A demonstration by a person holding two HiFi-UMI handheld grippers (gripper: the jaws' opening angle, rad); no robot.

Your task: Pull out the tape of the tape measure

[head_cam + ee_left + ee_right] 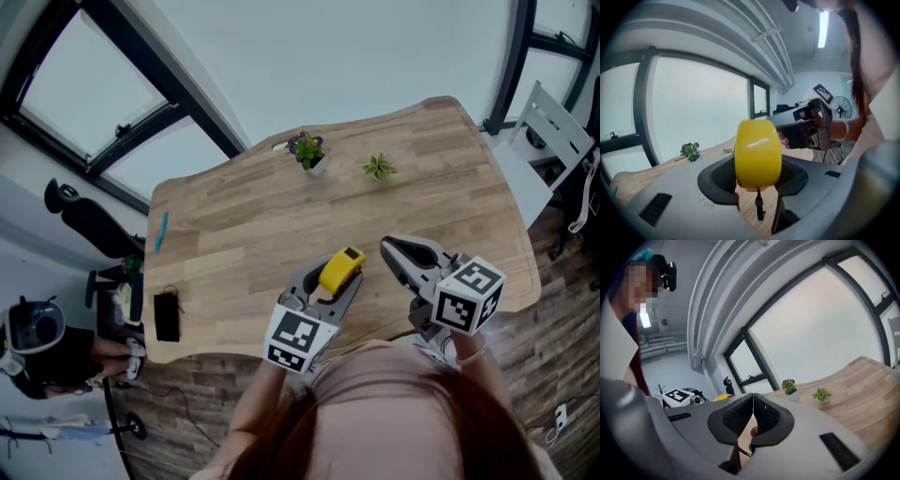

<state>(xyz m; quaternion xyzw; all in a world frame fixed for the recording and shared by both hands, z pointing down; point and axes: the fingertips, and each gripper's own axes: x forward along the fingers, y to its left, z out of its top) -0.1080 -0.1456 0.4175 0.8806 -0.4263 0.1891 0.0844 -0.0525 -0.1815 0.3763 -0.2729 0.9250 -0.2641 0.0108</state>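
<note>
A yellow tape measure (340, 269) is held above the wooden table (244, 234), near its front edge, with my left gripper (339, 277) shut on it. In the left gripper view the tape measure (758, 155) fills the gap between the pads, and a short dark strap hangs under it. My right gripper (386, 247) hovers just right of the tape measure with its tips pointing at it and a small gap between. Its jaws (753, 404) are pressed together, and no tape shows between them. No pulled-out tape shows in any view.
Two small potted plants (307, 150) (379, 168) stand at the table's far side. A blue pen (161, 231) and a black object (166, 316) lie near the left edge. A white chair (553, 131) stands at the right and a black office chair (84, 220) at the left.
</note>
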